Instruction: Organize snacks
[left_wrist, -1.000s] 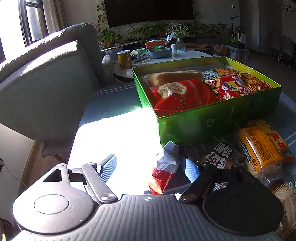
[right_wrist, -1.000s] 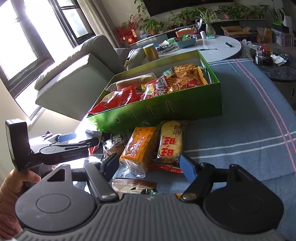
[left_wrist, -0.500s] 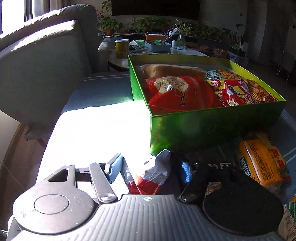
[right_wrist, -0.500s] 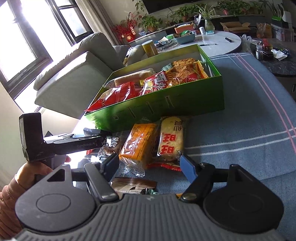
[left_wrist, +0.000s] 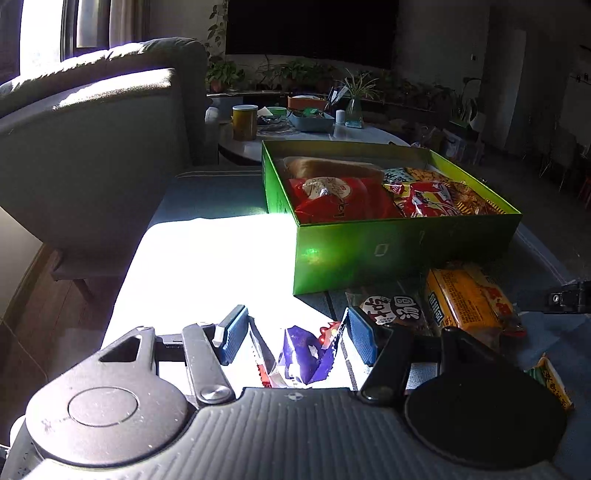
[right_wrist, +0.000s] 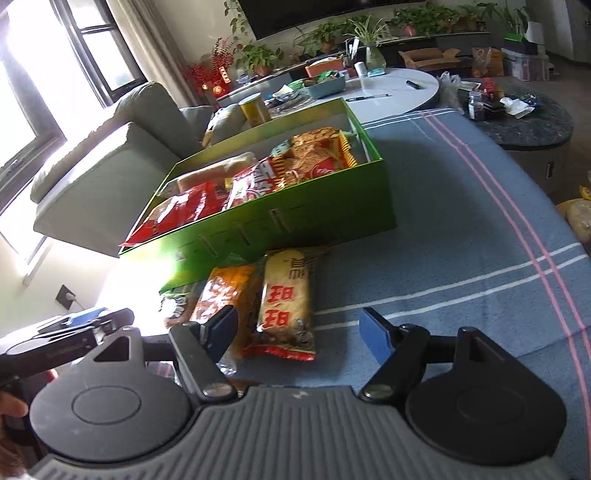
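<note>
Our left claw (left_wrist: 291, 334) has been closing and grips a crinkly purple-and-red snack packet (left_wrist: 306, 354), just before the shiny green box's (left_wrist: 369, 251) front wall. Our right claw (right_wrist: 299, 332) gapes empty, blue-striped surface (right_wrist: 461, 229) open beside the box.

An open shiny green cardboard box (right_wrist: 295, 221) holds red and orange snack bags, while yellow and orange cracker packets (right_wrist: 284, 295) lie flat just before it.

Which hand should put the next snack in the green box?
Left, probably. The left gripper, whose jaws have just been closing, already has a small crumpled snack packet between its fingers. The right gripper hangs open over the yellow snack pack, holding nothing.
</note>
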